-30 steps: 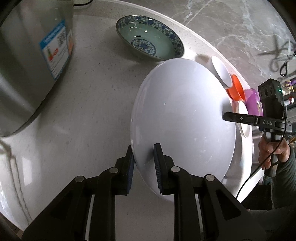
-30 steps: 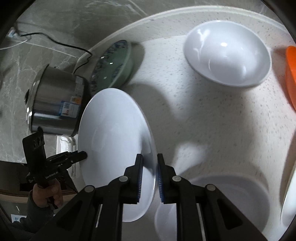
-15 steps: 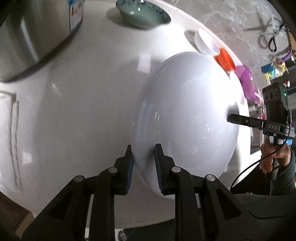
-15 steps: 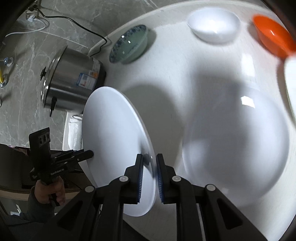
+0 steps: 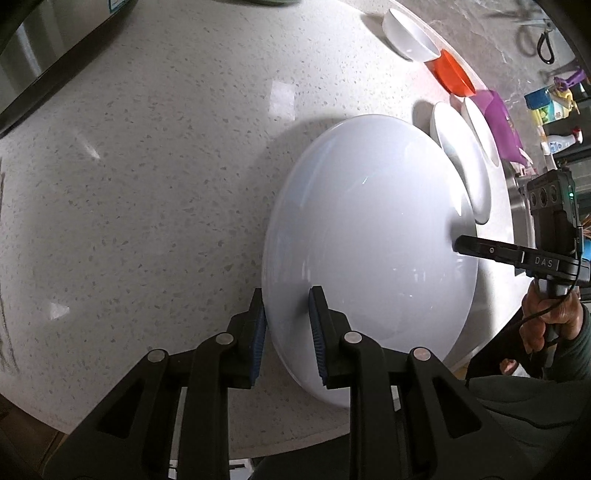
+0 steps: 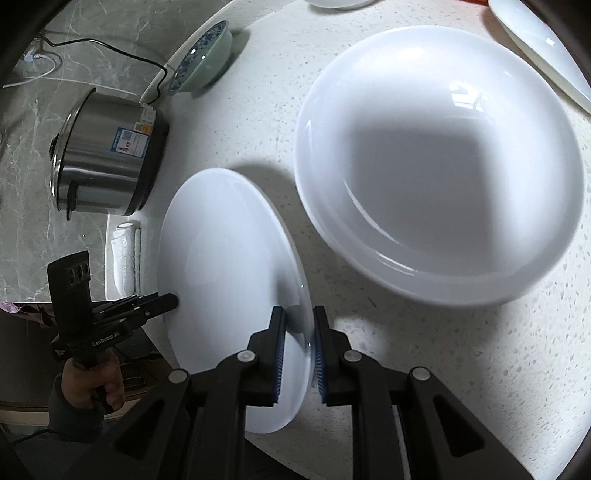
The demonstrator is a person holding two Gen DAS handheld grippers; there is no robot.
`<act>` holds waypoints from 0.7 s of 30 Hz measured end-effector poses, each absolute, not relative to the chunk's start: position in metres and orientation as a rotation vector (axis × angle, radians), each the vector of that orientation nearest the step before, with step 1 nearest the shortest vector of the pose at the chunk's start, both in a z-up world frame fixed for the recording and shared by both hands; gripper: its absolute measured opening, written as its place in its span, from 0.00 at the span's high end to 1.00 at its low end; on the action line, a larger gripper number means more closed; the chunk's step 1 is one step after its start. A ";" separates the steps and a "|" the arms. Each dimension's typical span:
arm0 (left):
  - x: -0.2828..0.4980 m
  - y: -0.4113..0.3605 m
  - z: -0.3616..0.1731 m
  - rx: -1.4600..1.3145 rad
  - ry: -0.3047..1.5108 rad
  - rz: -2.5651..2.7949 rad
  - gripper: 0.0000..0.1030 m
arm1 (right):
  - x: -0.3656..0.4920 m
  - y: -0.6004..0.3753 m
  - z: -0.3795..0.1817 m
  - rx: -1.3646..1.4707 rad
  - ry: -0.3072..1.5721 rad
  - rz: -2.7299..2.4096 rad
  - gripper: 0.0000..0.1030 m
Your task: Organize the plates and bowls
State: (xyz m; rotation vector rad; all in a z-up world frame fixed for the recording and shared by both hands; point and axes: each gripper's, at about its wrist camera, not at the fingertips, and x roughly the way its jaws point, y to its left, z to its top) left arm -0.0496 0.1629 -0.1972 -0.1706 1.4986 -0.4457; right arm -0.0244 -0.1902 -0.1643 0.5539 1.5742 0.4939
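Note:
A large white plate (image 5: pixel 369 240) hangs tilted above the speckled counter (image 5: pixel 166 166), carried by both grippers at opposite rims. My left gripper (image 5: pixel 288 332) is shut on its near rim in the left wrist view, and the right gripper (image 5: pixel 458 245) pinches the far rim there. In the right wrist view the same plate (image 6: pixel 229 258) stands edge-on, with my right gripper (image 6: pixel 299 332) shut on its rim and the left gripper (image 6: pixel 173 302) on the far side. Just right of it, a wide, deep white bowl (image 6: pixel 439 162) sits on the counter.
A steel cooker (image 6: pixel 107 155) and a blue-patterned green bowl (image 6: pixel 203 55) stand at the far left. A small white bowl (image 5: pixel 410 35), an orange bowl (image 5: pixel 452 74), two white dishes (image 5: pixel 461 155) and a purple item (image 5: pixel 502 122) line the curved counter edge.
Both grippers have carried the plate across the counter, away from the cooker and patterned bowl. The deep white bowl has come fully into the right wrist view beside the plate. Both grips are unchanged.

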 end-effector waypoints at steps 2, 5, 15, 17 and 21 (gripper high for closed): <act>-0.043 0.149 -0.200 -0.163 1.492 -0.445 0.80 | -0.027 -0.190 -0.168 0.554 1.571 0.484 0.83; -0.041 0.141 -0.199 -0.145 1.478 -0.442 0.79 | -0.032 -0.193 -0.172 0.557 1.567 0.477 0.82; -0.038 0.139 -0.200 -0.161 1.411 -0.425 0.77 | -0.041 -0.197 -0.170 0.619 1.473 0.493 0.65; -0.039 0.143 -0.198 -0.159 1.405 -0.413 0.77 | -0.043 -0.197 -0.166 0.615 1.439 0.482 0.50; -0.039 0.153 -0.179 -0.202 1.330 -0.404 0.77 | -0.049 -0.201 -0.157 0.645 1.392 0.488 0.41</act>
